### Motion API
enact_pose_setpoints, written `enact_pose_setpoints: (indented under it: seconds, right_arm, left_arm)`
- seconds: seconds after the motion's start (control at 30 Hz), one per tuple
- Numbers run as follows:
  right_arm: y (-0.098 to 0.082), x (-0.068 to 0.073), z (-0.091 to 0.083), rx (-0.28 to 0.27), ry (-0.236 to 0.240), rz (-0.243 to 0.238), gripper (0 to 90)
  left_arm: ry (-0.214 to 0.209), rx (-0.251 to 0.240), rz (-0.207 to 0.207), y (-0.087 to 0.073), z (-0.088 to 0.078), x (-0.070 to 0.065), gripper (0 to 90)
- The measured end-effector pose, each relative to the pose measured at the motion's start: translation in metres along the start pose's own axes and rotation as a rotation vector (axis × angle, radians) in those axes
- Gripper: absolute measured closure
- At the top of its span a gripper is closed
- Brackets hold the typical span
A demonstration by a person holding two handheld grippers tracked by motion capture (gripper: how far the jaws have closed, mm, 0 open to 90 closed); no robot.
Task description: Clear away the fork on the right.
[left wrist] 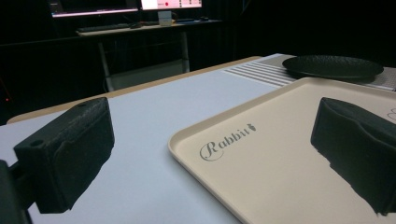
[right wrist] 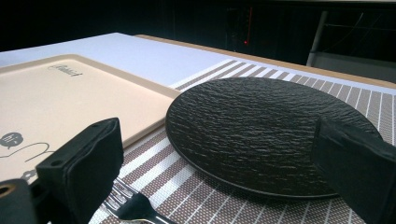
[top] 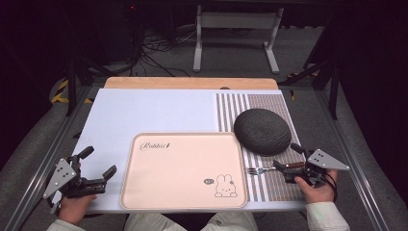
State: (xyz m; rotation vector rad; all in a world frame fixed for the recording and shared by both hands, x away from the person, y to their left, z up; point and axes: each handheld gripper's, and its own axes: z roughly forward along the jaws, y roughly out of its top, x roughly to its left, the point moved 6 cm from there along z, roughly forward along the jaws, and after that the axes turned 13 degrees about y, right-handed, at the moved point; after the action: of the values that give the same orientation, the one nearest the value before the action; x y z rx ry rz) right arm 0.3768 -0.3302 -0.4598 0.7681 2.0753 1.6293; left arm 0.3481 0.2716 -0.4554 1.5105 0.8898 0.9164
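A slim metal fork with a dark handle lies at the lower right of the high view on the brown-and-white striped woven placemat, tines pointing left toward the beige rectangular plastic tray with a rabbit drawing. The right claw sits at the fork's handle end with its jaws spread; whether they touch the handle cannot be told. The right gripper view, bottom left, brings the shiny tines close, lying between the two blocky black jaws, and reveals the rippled, stone-like surface of the round matte black plate, which is a plain dark disc from above. The left claw, released and empty, hovers at lower left over the smooth pale worktop; its own view shows cursive lettering on the tray's raised rim.
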Motion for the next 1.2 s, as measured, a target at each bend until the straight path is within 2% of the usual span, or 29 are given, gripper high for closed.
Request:
enact_pose_setpoints:
  seconds: [0.73,0.83,0.93,1.2]
  right_arm:
    - [0.002,0.001,0.002,0.007,0.016,0.004,3.2]
    - [0.009,0.002,0.004,0.012,0.023,-0.004,3.1]
    - [0.020,0.003,0.009,0.018,0.044,0.003,3.3]
    - [0.034,-0.001,0.020,0.022,0.071,0.024,3.4]
  left_arm:
    - [-0.010,-0.006,-0.004,0.002,-0.001,0.000,0.4]
    - [-0.009,-0.005,-0.004,0.002,-0.001,0.000,0.5]
    - [-0.012,-0.004,-0.003,0.001,0.000,0.000,0.5]
    - [-0.015,-0.003,-0.008,0.002,-0.001,0.000,0.5]
